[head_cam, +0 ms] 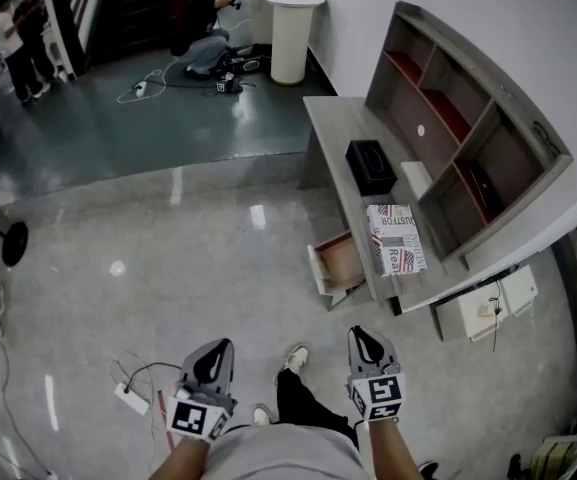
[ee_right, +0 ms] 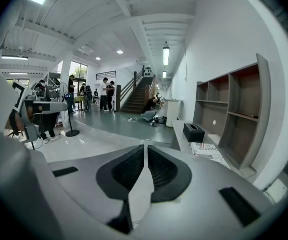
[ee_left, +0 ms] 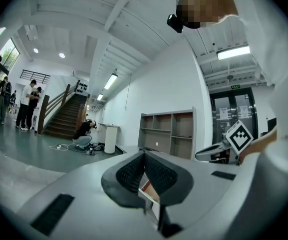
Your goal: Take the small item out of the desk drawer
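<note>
The grey desk [head_cam: 333, 128] stands along the right wall, and its small drawer [head_cam: 336, 265] hangs open at the near end, its wooden inside showing nothing I can make out. My left gripper [head_cam: 211, 354] and right gripper [head_cam: 366, 343] are held low in front of me, well short of the drawer, both shut with nothing between the jaws. The left gripper view shows its shut pads [ee_left: 144, 174] with the drawer edge just past them. The right gripper view shows shut pads [ee_right: 144, 169] aimed along the desk [ee_right: 181, 136].
On the desk lie a black tissue box [head_cam: 370, 166] and a printed box [head_cam: 396, 238], with an open shelf unit [head_cam: 463, 133] behind. A white round stand [head_cam: 293, 28] and people are far off. A cable and plug [head_cam: 130, 396] lie on the floor near my left foot.
</note>
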